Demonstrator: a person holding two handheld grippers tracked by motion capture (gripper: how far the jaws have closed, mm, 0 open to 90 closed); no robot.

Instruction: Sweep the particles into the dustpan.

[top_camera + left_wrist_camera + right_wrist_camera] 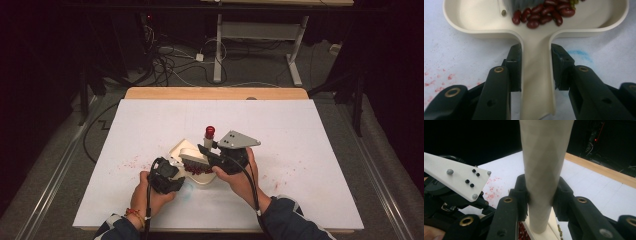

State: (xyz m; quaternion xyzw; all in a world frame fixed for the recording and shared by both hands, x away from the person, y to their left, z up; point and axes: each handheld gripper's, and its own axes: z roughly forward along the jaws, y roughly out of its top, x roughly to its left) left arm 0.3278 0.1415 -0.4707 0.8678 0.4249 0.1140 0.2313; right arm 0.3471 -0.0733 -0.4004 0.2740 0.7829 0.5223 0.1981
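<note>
A cream dustpan (186, 149) lies on the white table, with several red kidney beans (541, 15) in its tray (474, 15). My left gripper (536, 67) is shut on the dustpan's handle (536, 82), one jaw on each side. A small brush (194, 159) stands in the pan, its grey bristles (524, 3) against the beans. Its cream handle (544, 170) slants up to a red cap (209, 131). Around that handle my right gripper (540, 197) is shut. In the high view the left gripper (165, 175) sits at the pan's near left and the right gripper (220, 157) at its right.
Red specks (130, 162) stain the white table cover (300, 150) left and right of the pan, and a faint blue mark (579, 53) lies near the handle. A wooden edge (215, 93) runs along the far side. A black gripper body with a pale plate (456, 178) shows close by.
</note>
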